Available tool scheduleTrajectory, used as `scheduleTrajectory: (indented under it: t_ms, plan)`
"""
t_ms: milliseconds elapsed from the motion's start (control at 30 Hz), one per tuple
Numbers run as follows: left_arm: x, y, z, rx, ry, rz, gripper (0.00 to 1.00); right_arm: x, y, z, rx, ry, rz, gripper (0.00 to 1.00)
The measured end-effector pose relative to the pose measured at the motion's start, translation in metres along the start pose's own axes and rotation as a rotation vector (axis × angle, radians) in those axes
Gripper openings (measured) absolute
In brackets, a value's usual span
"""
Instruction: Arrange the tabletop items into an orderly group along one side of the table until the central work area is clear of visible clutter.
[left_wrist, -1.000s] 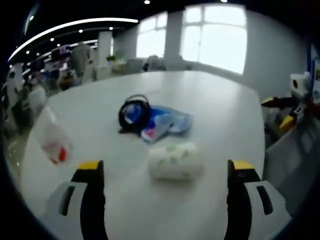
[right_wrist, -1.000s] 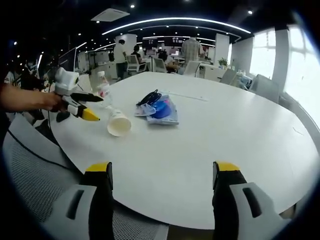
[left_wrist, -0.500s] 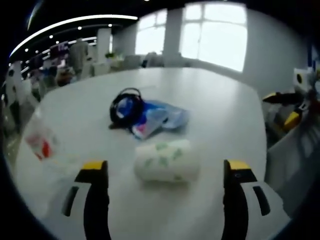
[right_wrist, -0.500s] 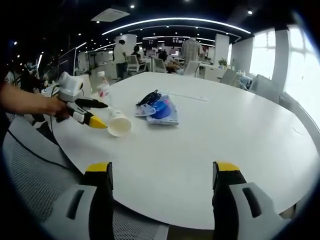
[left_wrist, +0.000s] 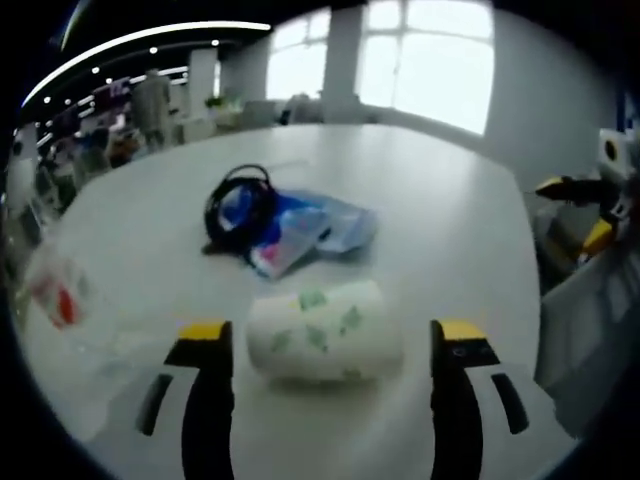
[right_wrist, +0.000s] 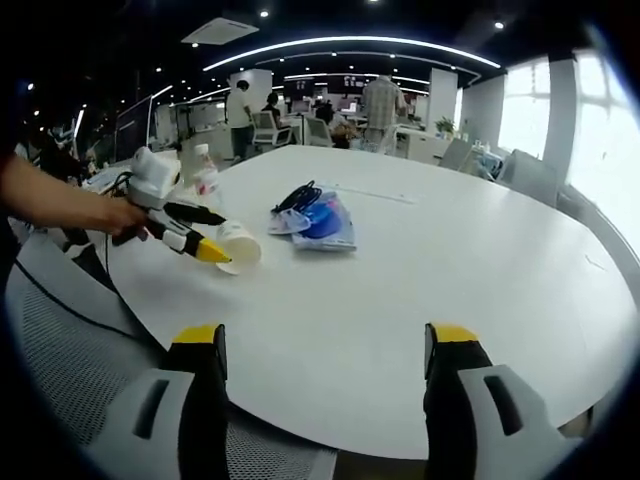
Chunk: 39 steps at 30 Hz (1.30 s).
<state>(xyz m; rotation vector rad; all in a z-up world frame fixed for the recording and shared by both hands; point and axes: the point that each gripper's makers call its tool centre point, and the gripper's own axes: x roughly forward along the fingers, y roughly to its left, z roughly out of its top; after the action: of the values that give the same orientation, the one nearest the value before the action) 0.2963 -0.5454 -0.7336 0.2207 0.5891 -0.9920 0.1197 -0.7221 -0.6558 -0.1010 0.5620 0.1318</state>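
A white paper cup (left_wrist: 322, 332) with green prints lies on its side on the round white table (right_wrist: 450, 260). My left gripper (left_wrist: 331, 334) is open, one jaw on either side of the cup, not closed on it. The right gripper view has the same cup (right_wrist: 240, 247) with the left gripper (right_wrist: 218, 233) at its mouth, held by a hand. Beyond lie a blue plastic bag (left_wrist: 310, 228) and a coiled black cable (left_wrist: 232, 205). A clear bottle (left_wrist: 55, 295) with a red label stands to the left. My right gripper (right_wrist: 325, 335) is open over the near table edge, holding nothing.
A grey mesh chair (right_wrist: 70, 340) stands by the table edge under the left hand. The right gripper (left_wrist: 585, 205) shows at the far right of the left gripper view. Office desks, chairs and people stand far behind the table.
The left gripper has advanced toward the cup, which now lies between its jaws. The right gripper has held still.
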Motion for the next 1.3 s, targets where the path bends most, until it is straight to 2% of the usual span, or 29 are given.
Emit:
scheduleTrajectory:
  t_ms: [200,300,733,1067,1300]
  plan:
    - [0.004,0.003,-0.004,0.019,0.023,0.016,0.7,0.0,0.0,0.0,0.002,0.001,-0.003,0.8]
    - [0.004,0.005,-0.005,0.018,0.032,0.018,0.62,0.0,-0.001,-0.001,0.002,0.003,-0.004,0.8]
    - [-0.003,0.003,-0.003,-0.004,0.02,0.014,0.61,0.0,-0.001,-0.001,-0.002,0.004,-0.003,0.8]
    - [-0.021,-0.006,-0.001,-0.001,0.024,-0.004,0.61,0.0,-0.001,0.001,-0.011,-0.003,-0.011,0.8]
    - [-0.038,-0.019,0.007,0.021,0.019,-0.028,0.6,-0.001,-0.002,0.006,-0.031,-0.015,-0.019,0.81]
